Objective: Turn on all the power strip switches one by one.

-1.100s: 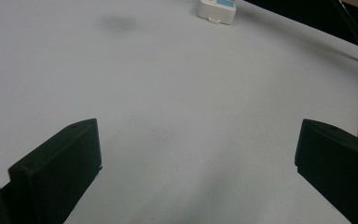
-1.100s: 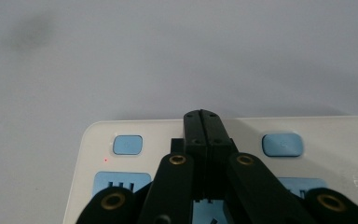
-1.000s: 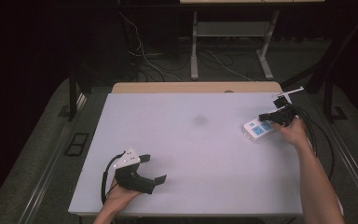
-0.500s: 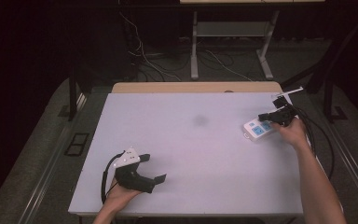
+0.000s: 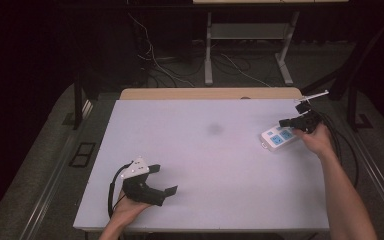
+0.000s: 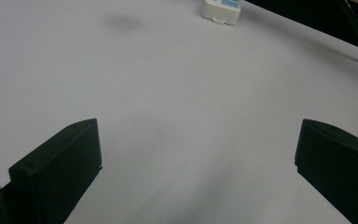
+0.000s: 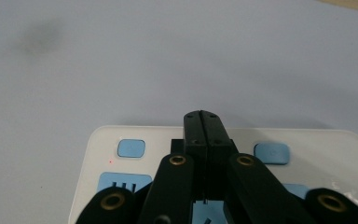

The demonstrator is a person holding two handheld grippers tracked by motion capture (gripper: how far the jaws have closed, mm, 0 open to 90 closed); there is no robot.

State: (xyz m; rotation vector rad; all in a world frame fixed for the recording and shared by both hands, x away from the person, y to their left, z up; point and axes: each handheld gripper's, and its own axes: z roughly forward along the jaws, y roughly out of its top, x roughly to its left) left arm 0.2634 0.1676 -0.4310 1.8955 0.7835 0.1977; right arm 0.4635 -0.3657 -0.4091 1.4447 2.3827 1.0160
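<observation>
The power strip (image 5: pixel 278 138), white with blue buttons and sockets, lay flat near the right edge of the surface (image 5: pixel 205 165), toward the far side. The right claw (image 5: pixel 286 122) hung over it with its jaws pressed together and nothing between them. In the right gripper view the closed tips (image 7: pixel 202 122) sat over the strip's (image 7: pixel 307 144) top face, between two blue buttons (image 7: pixel 131 149); whether they touched the casing could not be told. The left claw (image 5: pixel 166 180) rested low at the near left corner of the surface, well apart from the strip, its jaws spread wide and empty. In the left gripper view, bare surface (image 6: pixel 177 116) lay between them, with the strip (image 6: pixel 221 9) far off at the top. A faint dark smudge (image 5: pixel 214 129) marked the middle of the surface.
</observation>
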